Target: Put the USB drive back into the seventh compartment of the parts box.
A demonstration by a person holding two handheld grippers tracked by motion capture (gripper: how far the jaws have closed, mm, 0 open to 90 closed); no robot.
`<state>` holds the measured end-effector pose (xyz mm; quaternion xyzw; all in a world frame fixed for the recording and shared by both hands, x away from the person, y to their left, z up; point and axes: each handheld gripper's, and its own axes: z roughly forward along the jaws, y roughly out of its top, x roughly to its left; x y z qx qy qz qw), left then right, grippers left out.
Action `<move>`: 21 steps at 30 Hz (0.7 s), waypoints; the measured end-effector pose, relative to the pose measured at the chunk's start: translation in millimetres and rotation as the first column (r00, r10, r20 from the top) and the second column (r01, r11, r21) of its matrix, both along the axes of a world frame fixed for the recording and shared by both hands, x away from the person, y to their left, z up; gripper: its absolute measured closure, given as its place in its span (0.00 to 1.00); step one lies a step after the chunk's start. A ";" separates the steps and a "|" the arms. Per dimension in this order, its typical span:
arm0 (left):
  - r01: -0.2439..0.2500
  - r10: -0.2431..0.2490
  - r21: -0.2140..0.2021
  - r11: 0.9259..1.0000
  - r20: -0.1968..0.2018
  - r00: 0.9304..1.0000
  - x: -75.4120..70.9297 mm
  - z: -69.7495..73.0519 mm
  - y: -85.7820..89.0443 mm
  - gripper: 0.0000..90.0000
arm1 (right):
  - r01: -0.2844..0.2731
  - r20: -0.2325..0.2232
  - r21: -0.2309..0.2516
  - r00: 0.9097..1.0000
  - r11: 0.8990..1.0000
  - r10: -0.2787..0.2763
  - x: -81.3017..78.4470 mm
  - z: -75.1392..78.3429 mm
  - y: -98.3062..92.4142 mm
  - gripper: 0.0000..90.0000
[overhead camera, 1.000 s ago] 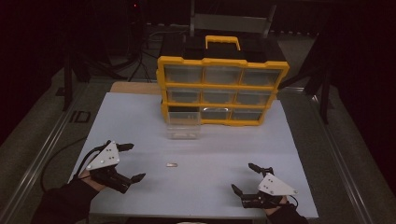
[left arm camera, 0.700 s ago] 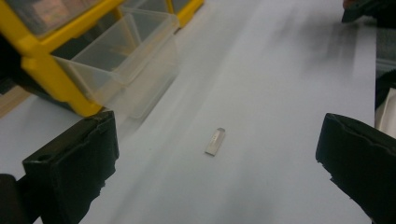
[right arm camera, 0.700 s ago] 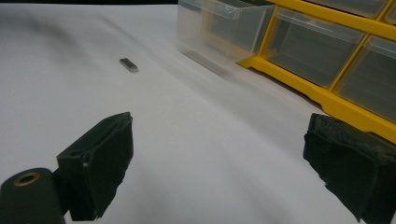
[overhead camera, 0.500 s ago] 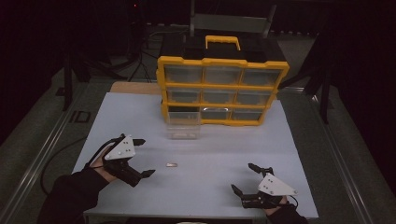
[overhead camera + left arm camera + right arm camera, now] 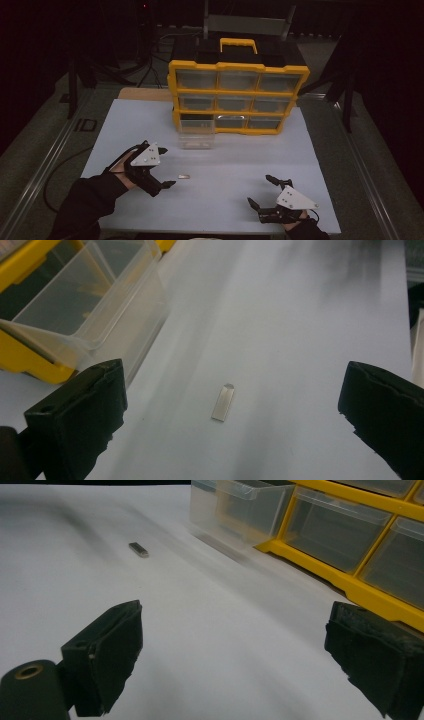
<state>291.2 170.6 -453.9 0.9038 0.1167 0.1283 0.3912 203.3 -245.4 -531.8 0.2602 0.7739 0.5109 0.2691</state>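
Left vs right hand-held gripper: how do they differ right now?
The left hand-held gripper hangs close to the small metal piece, which lies between its jaws in its own view; the right hand-held gripper sits far from it near the table's front edge. Both are open and hold nothing.

The left gripper [image 5: 230, 425] has its two black jaws spread wide at the lower corners of the frame, with a small flat metal piece [image 5: 223, 402] lying on the white table [image 5: 300, 330] between them, untouched. At upper left a clear plastic drawer [image 5: 85, 305] sits pulled out from a yellow organizer [image 5: 20, 360].
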 end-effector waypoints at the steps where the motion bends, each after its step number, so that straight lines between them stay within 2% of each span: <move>1: 0.005 -0.005 0.003 1.000 -0.004 1.000 0.9 -0.7 -1.6 0.00 | -0.001 0.000 0.001 1.000 1.000 0.001 -0.1 0.1 0.0 0.10; 11: 0.039 -0.038 0.046 0.998 -0.021 0.999 9.7 -8.8 -14.4 0.00 | -0.002 -0.004 0.003 1.000 1.000 0.002 -0.2 -0.1 0.5 0.10; 14: 0.045 -0.044 0.043 0.998 -0.029 0.999 11.3 -10.5 -16.4 0.00 | -0.003 -0.003 0.000 1.000 1.000 0.003 -0.1 -0.2 0.4 0.10; 18: 0.073 -0.069 0.076 0.994 -0.057 0.996 15.9 -17.5 -20.8 0.00 | -0.004 -0.003 -0.001 1.000 1.000 0.004 -0.1 -0.3 0.5 0.10; 21: 0.072 -0.067 0.091 0.993 -0.063 0.996 18.2 -20.6 -22.2 0.00 | -0.004 -0.004 0.000 1.000 1.000 0.004 -0.1 -0.3 0.5 0.10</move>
